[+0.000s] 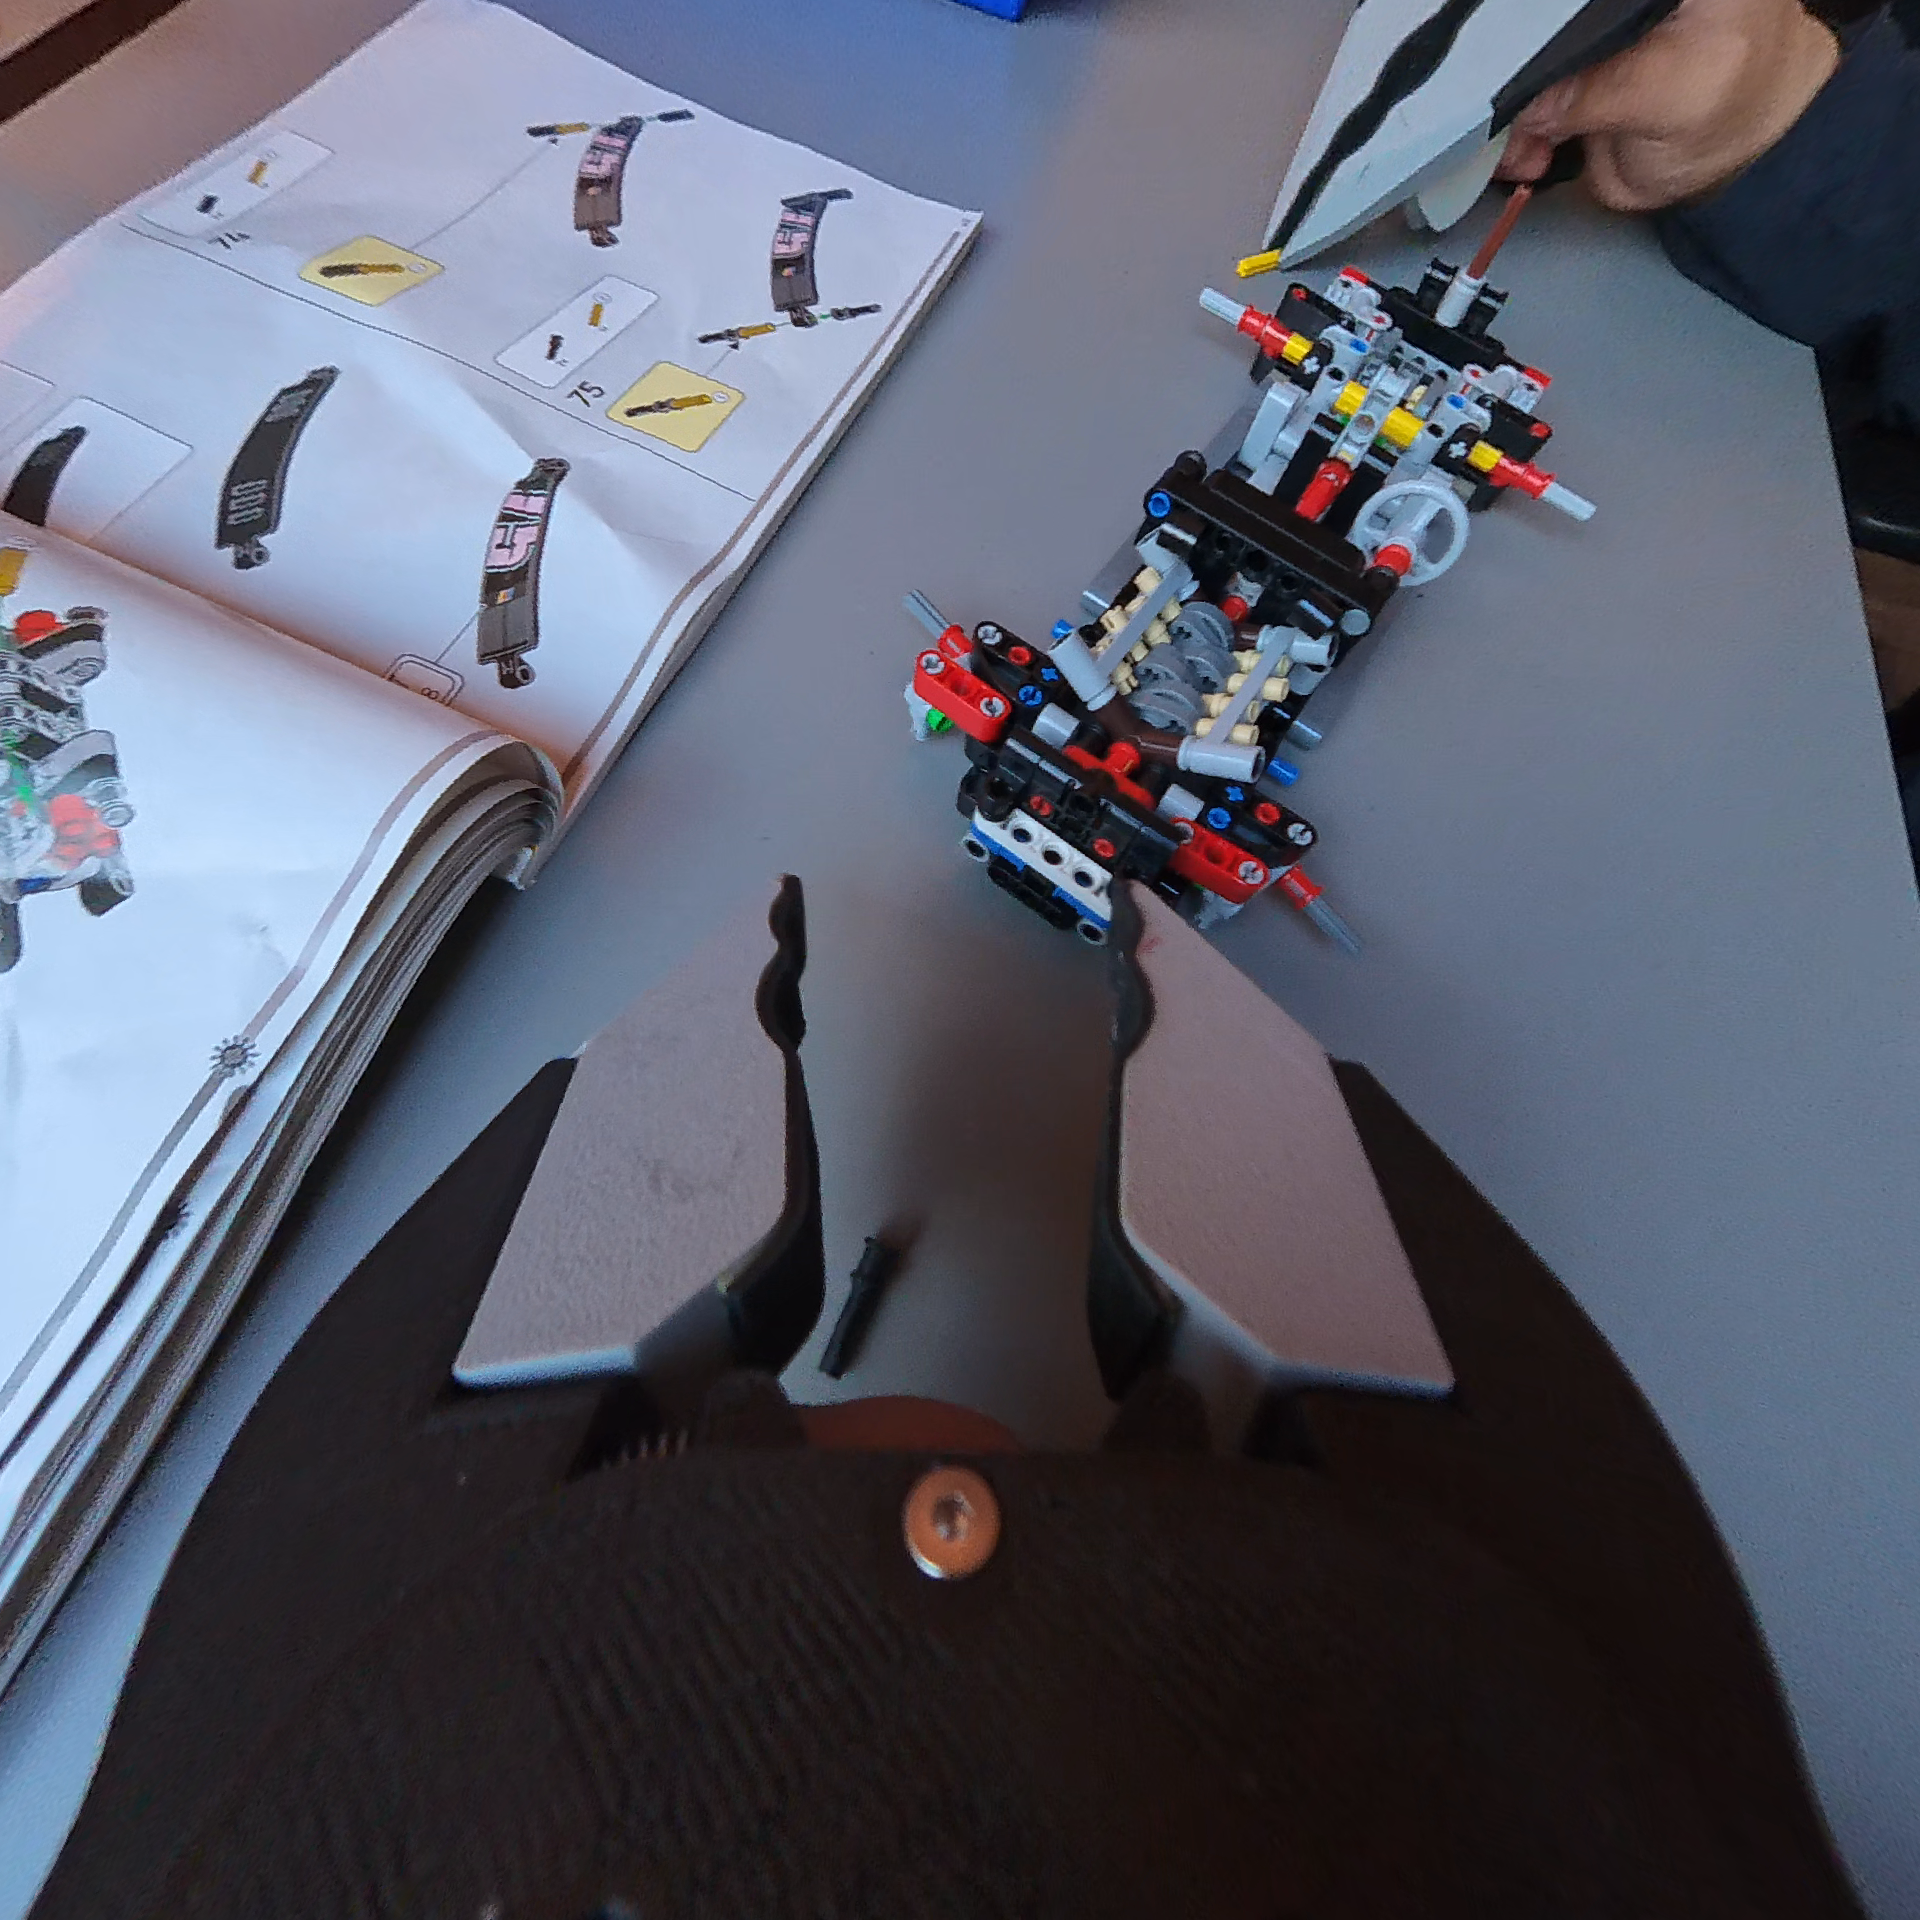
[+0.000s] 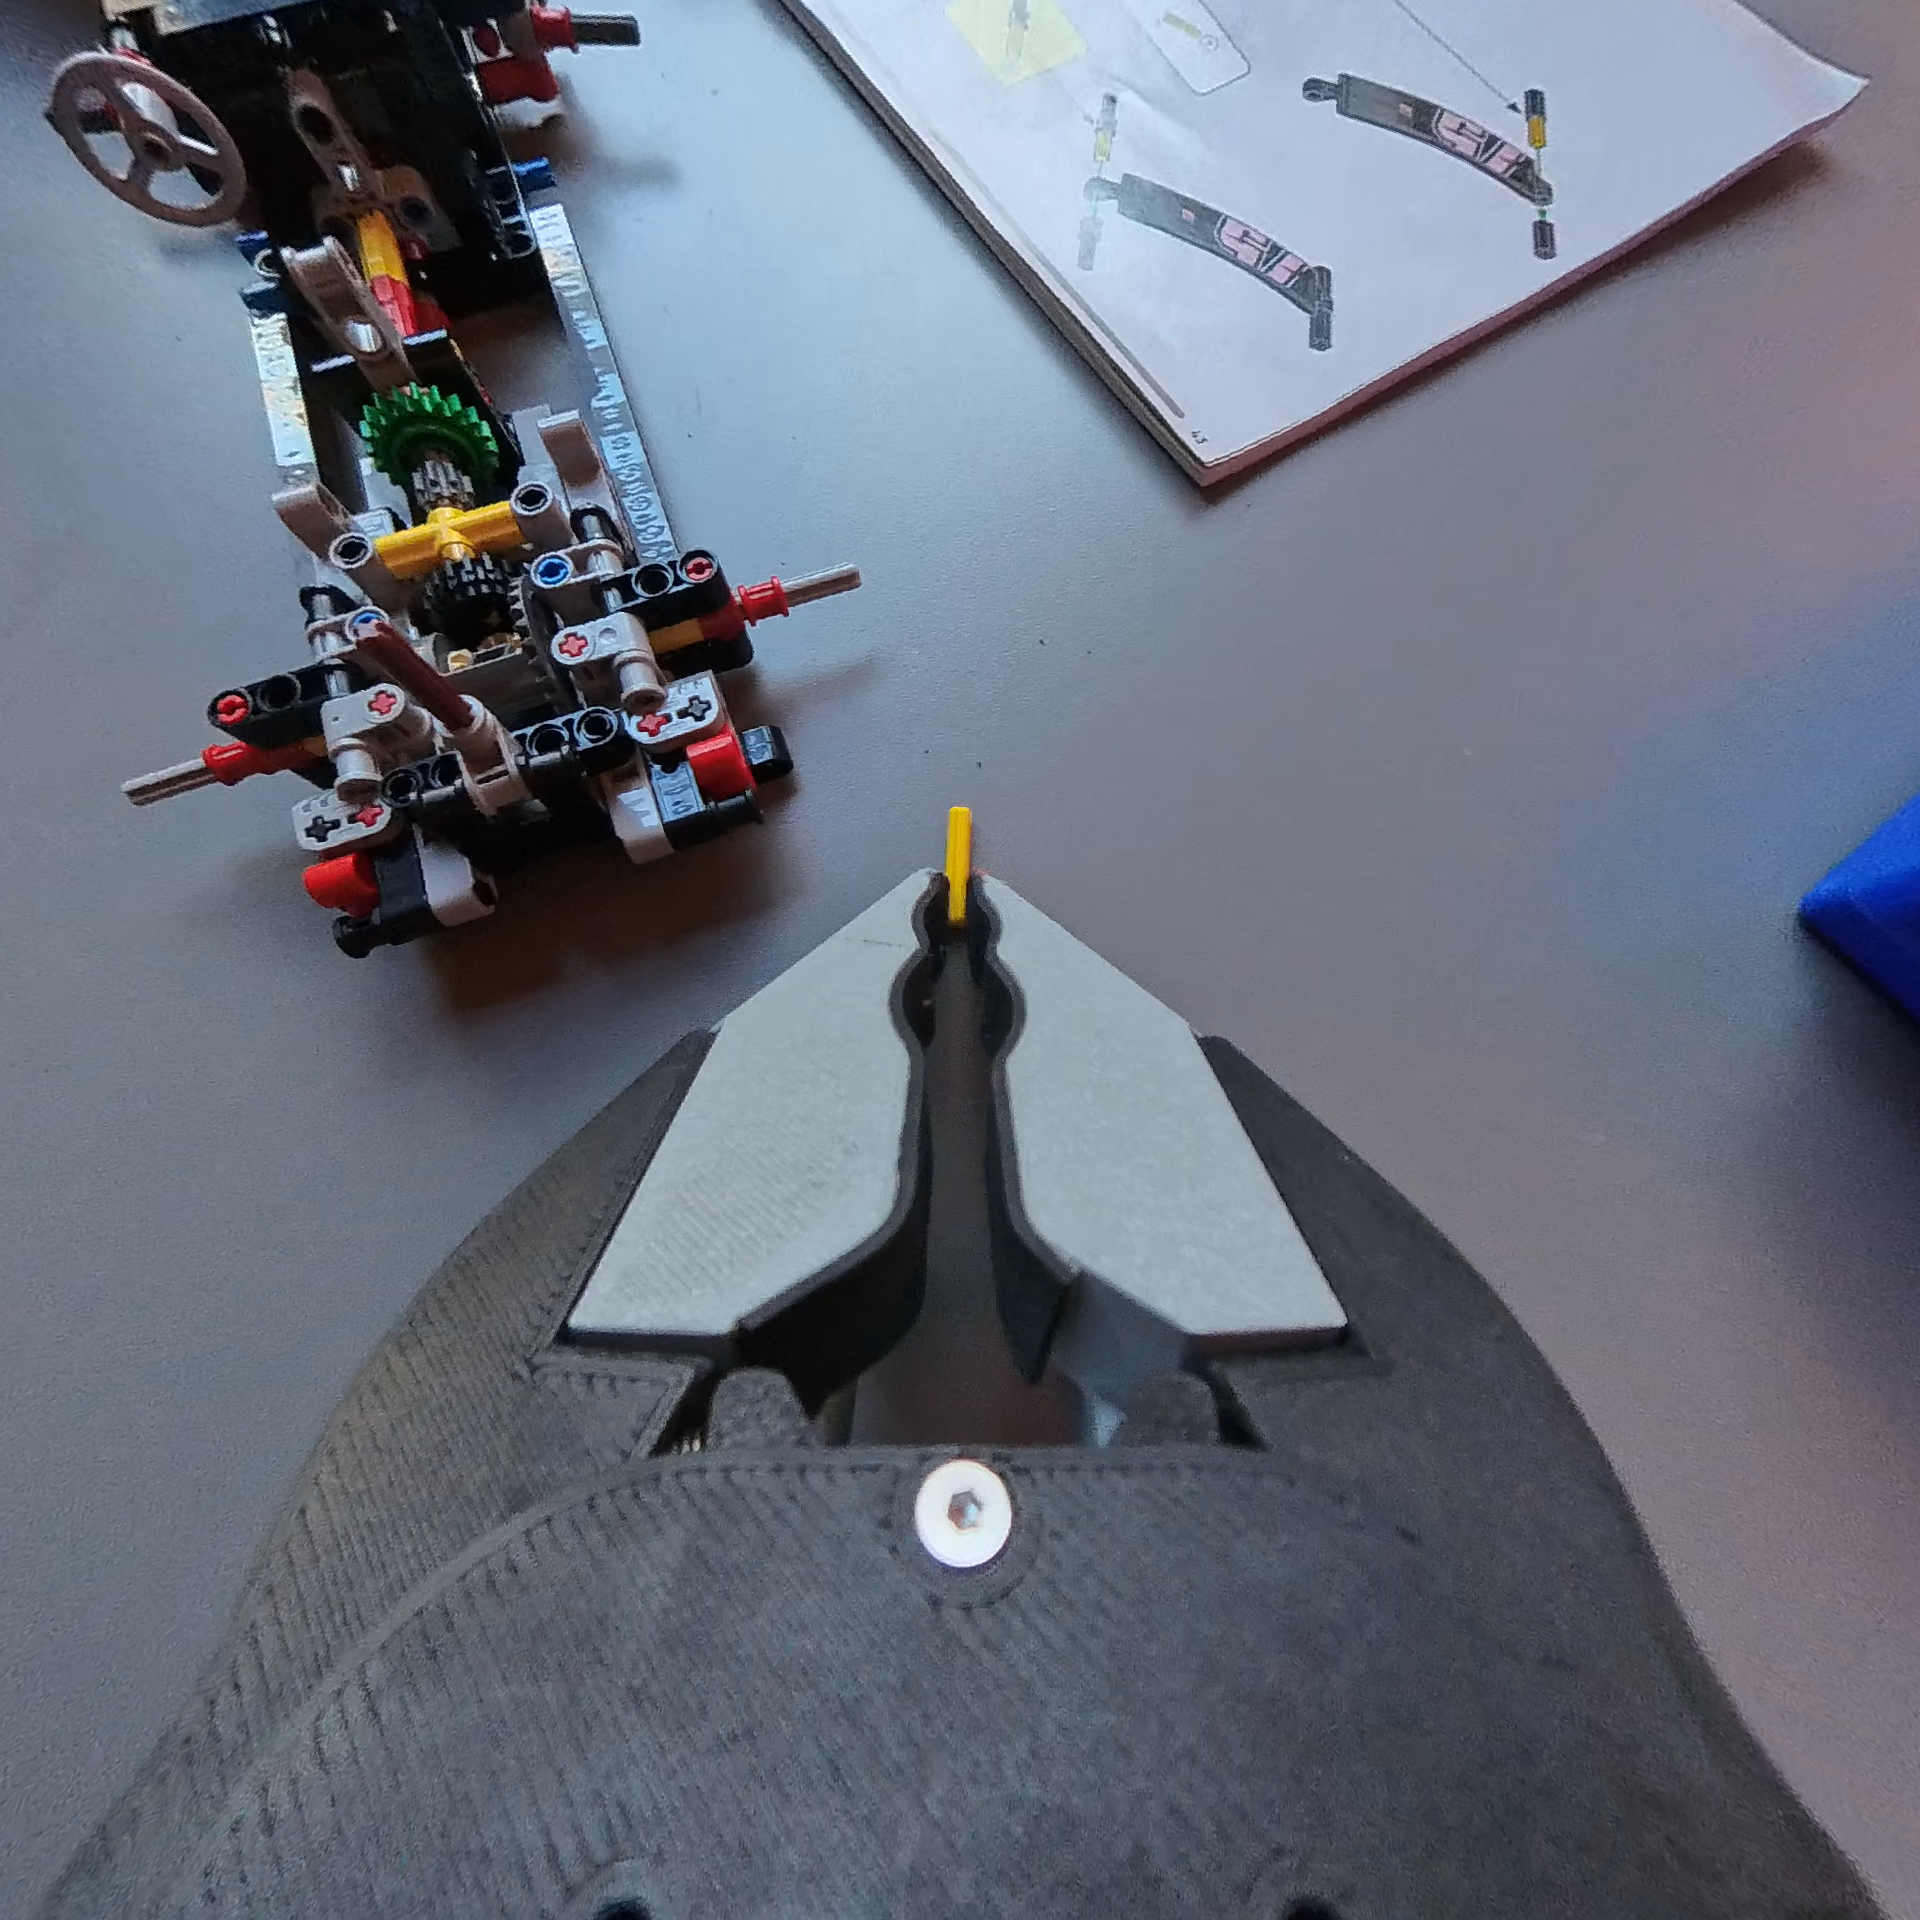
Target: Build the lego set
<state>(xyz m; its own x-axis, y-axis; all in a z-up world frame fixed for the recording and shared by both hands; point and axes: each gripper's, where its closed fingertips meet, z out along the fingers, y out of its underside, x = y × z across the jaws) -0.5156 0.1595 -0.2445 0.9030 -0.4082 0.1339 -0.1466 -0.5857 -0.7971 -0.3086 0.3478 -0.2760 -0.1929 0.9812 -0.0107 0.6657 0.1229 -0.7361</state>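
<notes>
Presently, the right gripper (image 2: 958, 883) has its fingers (image 2: 1039, 997) closed on a small yellow axle (image 2: 957, 862) that juts past the tips, near the brick-built car chassis (image 2: 436, 582). The left gripper (image 1: 956, 904) stands wide open, gripping nothing, over the grey tabletop (image 1: 1558, 935); a black pin (image 1: 857, 1304) lies between its fingers, and an open instruction booklet (image 1: 416, 416) is beside it.

Glossy plastic model (image 1: 1226, 623), matt table (image 1: 1558, 1039), paper booklet (image 1: 520, 416).

left gripper (image 1: 956, 904) low over table, jaws spread wide, nothing between pads, right fingertip (image 1: 1127, 935) just at edge of model. right gripper (image 2: 958, 894) jaws closed, tips pinching small yellow pin (image 2: 958, 862) that sticks out forward. hand (image 1: 1683, 114) grips right gripper's handle.
</notes>
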